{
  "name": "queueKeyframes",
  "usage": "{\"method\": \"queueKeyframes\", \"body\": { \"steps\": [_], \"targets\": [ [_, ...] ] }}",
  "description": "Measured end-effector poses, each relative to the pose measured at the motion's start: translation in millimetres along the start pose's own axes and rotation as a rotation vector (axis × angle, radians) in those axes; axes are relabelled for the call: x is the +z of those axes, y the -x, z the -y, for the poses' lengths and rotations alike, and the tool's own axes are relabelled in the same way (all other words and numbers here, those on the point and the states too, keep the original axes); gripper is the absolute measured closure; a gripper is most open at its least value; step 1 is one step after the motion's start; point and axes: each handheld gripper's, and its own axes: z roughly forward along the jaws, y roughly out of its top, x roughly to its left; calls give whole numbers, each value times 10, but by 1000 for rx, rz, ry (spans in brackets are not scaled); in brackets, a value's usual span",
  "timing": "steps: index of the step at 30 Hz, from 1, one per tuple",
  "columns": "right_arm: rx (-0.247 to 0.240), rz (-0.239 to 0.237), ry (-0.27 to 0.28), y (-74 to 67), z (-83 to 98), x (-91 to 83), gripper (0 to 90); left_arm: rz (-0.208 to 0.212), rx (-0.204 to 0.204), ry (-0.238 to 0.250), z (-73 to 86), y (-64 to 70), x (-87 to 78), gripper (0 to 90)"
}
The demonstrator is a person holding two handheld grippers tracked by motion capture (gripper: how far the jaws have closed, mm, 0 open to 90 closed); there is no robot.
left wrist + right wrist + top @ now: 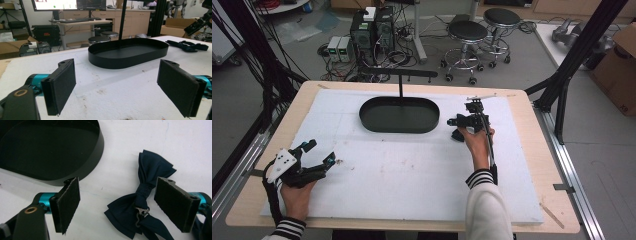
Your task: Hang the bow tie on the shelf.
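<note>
A dark navy bow tie (152, 167) with a small metal hook lies flat on the white board, just right of a black oval tray (95, 157). My right gripper (122, 205) hovers over it, open, with the tie's knot between the two pads and nothing pressed. In the high view that gripper (455, 126) sits at the tray's (362, 114) right end, over the bow tie (458, 135). My left gripper (322, 151) rests open at the board's left side, empty, pointing toward the tray (130, 58); its own view (116, 87) also shows the bow tie (186, 45) far off.
A thin black post (400, 87) with a crossbar (399, 74) rises behind the tray. The white foam board (412, 170) covers most of the wooden table (532, 150). Stools (468, 35), computers (372, 30) and black frame struts (577, 55) stand beyond the table.
</note>
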Motion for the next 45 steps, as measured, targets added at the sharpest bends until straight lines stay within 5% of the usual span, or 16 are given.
{"method": "queueKeyframes", "body": {
  "steps": [5,10,12,16,34,45],
  "targets": [
    [20,-15,9,51,75,93,193,0,1,0,0,-1,-1,157],
    [-32,7,-40,24,99,197,151,1,0,0,0,-1,-1,157],
    [-18,5,-46,19,100,229,159,-1,-1,1,1,-1,-1,157],
    [26,-6,-33,42,106,269,198,0,-2,2,1,-2,-1,157],
    [63,69,-56,122,122,374,368,1,-5,4,1,-5,-2,157],
    [23,152,-61,62,108,420,488,1,-6,4,2,-5,-2,157]
  ]
}}
